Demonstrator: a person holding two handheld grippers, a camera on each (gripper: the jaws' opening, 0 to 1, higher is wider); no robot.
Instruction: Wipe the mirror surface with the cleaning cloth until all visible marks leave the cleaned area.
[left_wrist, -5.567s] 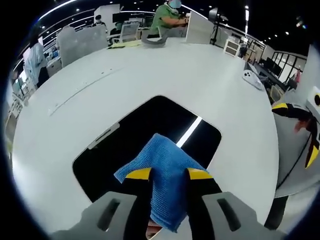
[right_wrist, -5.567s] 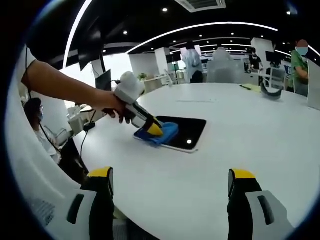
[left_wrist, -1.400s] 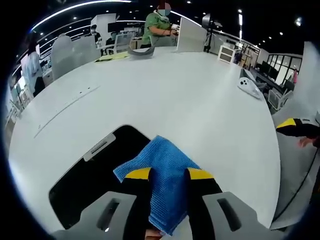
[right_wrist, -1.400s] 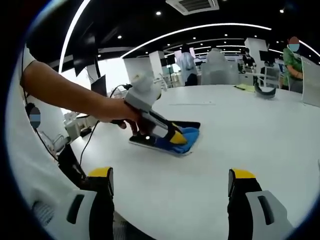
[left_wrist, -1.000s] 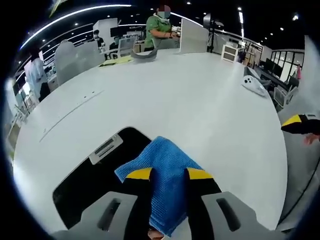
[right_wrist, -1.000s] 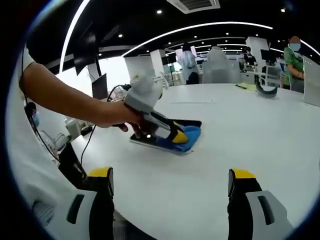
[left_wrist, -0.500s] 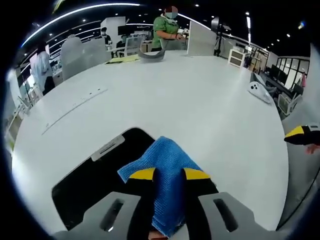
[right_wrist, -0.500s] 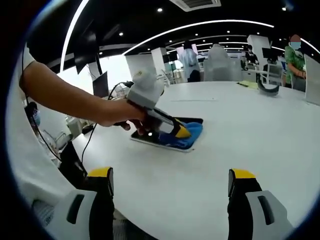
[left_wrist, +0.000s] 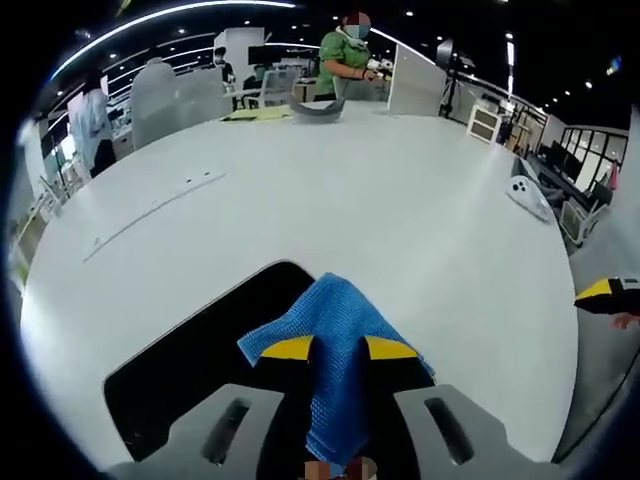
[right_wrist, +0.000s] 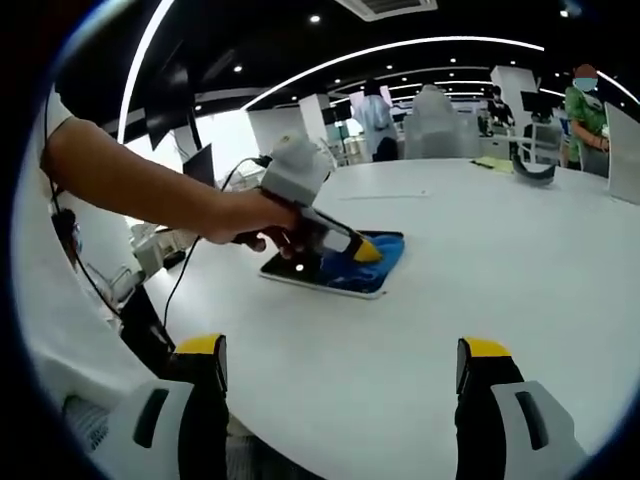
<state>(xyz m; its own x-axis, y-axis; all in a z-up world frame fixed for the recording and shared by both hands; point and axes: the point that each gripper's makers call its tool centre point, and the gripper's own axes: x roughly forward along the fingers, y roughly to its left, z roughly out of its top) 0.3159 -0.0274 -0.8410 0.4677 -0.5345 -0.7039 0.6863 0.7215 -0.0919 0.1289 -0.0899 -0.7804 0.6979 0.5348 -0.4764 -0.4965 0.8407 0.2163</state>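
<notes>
White round tabletop (left_wrist: 400, 210) in an open-plan office w/ dark ceiling and strip lights; desks, chairs and several people stand beyond its far edge.

Left gripper view: mirror (left_wrist: 200, 345), a dark rectangular slab, lies flat near the tabletop's near edge. Left gripper (left_wrist: 338, 348) has yellow-tipped jaws closed on the blue cloth (left_wrist: 335, 330), which is pressed onto the mirror's far right corner and overhangs onto bare table. At the right edge of this view, a yellow tip of the right gripper (left_wrist: 605, 293).

Right gripper view: person's bare forearm and hand (right_wrist: 245, 222) hold the left gripper (right_wrist: 365, 250), its tip down on the cloth (right_wrist: 375, 262) at the mirror's (right_wrist: 320, 270) right end. Right gripper (right_wrist: 340, 365) is off the near edge of the tabletop (right_wrist: 480, 290), jaws wide apart, nothing between them, well apart from mirror and cloth.
</notes>
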